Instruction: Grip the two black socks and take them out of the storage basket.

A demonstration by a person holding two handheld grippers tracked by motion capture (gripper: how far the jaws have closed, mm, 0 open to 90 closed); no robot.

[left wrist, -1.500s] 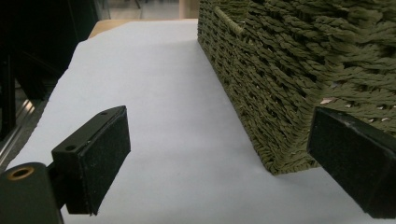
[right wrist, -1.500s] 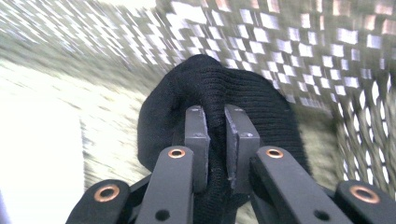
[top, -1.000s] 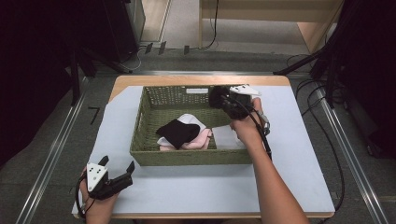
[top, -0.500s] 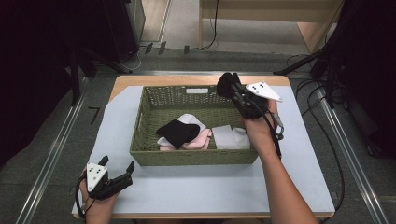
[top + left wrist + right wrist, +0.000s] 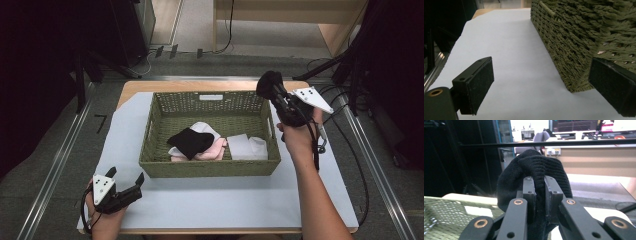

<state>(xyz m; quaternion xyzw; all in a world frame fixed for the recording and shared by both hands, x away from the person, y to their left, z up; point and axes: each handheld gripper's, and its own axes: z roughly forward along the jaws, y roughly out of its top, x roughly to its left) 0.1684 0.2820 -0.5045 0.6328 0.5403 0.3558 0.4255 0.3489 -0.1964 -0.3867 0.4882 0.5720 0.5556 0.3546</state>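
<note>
Jaws of the right gripper clenched on a black knitted sock, held in the air over the far right corner of the woven basket; jaws of the left gripper spread wide with nothing between them, low over the white sheet beside the basket's near left corner. Basket contents: a black sock, a pink cloth, white cloths.
</note>
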